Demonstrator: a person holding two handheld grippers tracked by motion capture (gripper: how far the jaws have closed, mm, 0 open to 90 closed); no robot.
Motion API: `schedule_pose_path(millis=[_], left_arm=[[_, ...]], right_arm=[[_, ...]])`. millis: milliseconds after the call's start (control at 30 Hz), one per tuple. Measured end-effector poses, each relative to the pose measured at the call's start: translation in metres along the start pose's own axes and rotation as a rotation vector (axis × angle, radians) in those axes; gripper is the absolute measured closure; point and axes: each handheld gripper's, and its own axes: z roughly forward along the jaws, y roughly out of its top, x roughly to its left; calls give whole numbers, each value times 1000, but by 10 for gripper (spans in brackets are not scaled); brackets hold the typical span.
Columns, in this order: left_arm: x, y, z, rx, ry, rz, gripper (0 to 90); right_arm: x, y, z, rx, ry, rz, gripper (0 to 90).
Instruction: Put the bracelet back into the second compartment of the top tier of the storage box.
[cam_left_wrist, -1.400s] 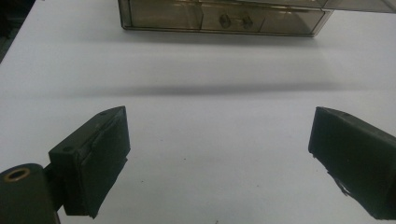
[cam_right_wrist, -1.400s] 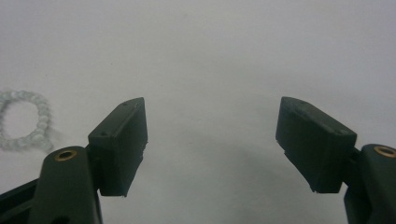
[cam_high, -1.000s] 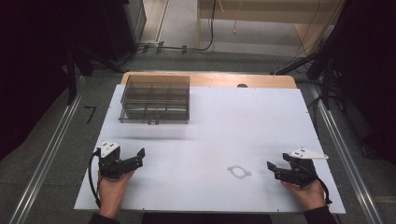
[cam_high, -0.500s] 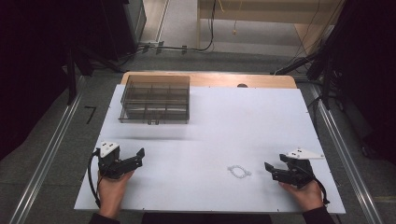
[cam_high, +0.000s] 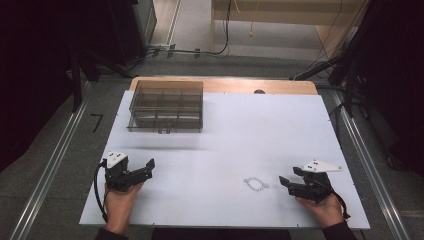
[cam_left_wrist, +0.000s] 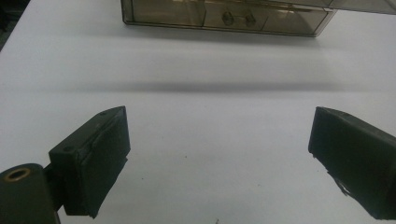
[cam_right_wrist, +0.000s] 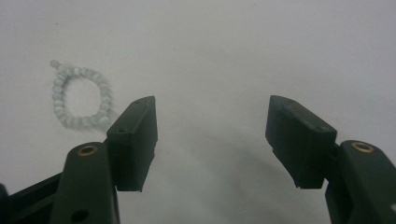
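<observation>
A small bracelet of pale beads (cam_high: 256, 183) lies flat on the white table (cam_high: 260, 135), front right of centre. My right gripper (cam_high: 289, 184) rests just right of it, open and holding nothing. In the right gripper view the bracelet (cam_right_wrist: 80, 95) lies to the upper left of the left jaw, outside the gap between the jaws. My left gripper (cam_high: 148, 168) sits near the front left edge, jaws wide open and empty (cam_left_wrist: 219, 154). A smoky clear compartment box (cam_high: 166, 105) stands at the back left, and its front wall (cam_left_wrist: 224, 16) appears ahead in the left gripper view.
A wooden strip (cam_high: 225, 86) runs along the table's far edge. Metal rails (cam_high: 47, 170) flank the table on the floor, with cables and dark equipment behind. Bare white surface spreads between the box and the grippers.
My right gripper has slid a little to the left, closer to the bracelet. The left gripper and the box have stayed put.
</observation>
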Motion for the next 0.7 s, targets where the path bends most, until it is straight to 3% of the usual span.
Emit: schedule_pose_path(millis=[700], left_arm=[[-1,0,2,14,-2,10,59]], right_arm=[[9,1,5,24,56,-38,405]])
